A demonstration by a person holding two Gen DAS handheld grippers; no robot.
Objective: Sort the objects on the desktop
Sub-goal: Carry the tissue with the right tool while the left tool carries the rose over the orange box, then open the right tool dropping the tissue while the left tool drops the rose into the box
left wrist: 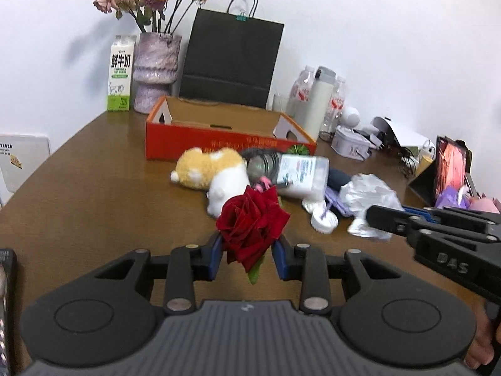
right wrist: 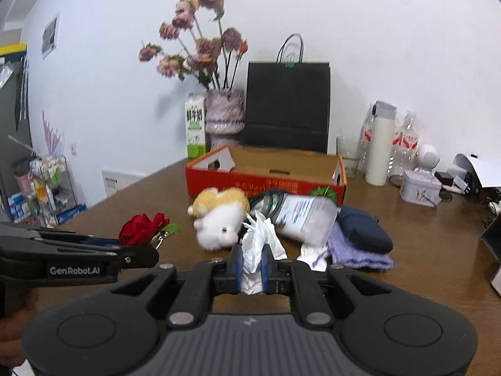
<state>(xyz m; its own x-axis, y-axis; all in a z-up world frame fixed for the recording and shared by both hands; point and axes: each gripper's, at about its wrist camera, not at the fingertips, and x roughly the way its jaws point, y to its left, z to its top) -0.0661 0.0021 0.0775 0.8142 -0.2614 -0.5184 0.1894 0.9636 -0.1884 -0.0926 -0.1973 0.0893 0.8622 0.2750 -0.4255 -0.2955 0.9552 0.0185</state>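
My left gripper [left wrist: 249,250] is shut on a red rose [left wrist: 252,222] and holds it above the brown table [left wrist: 94,194]; the rose also shows in the right wrist view [right wrist: 142,228]. My right gripper [right wrist: 252,261] is shut on a crumpled white tissue [right wrist: 255,244], which also shows in the left wrist view [left wrist: 371,200]. Ahead lie a yellow-and-white plush toy [left wrist: 213,175], a clear plastic jar on its side [left wrist: 294,172], a purple cloth [right wrist: 360,255] and a dark blue pouch [right wrist: 364,228]. An open red cardboard box [left wrist: 225,138] stands behind them.
At the back stand a milk carton [left wrist: 120,73], a vase of dried roses [left wrist: 155,72] and a black paper bag [left wrist: 231,62]. Bottles [left wrist: 316,100], a white tin [left wrist: 349,142], chargers and a tablet [left wrist: 451,166] crowd the right side. A white cupcake liner [left wrist: 324,219] lies near the tissue.
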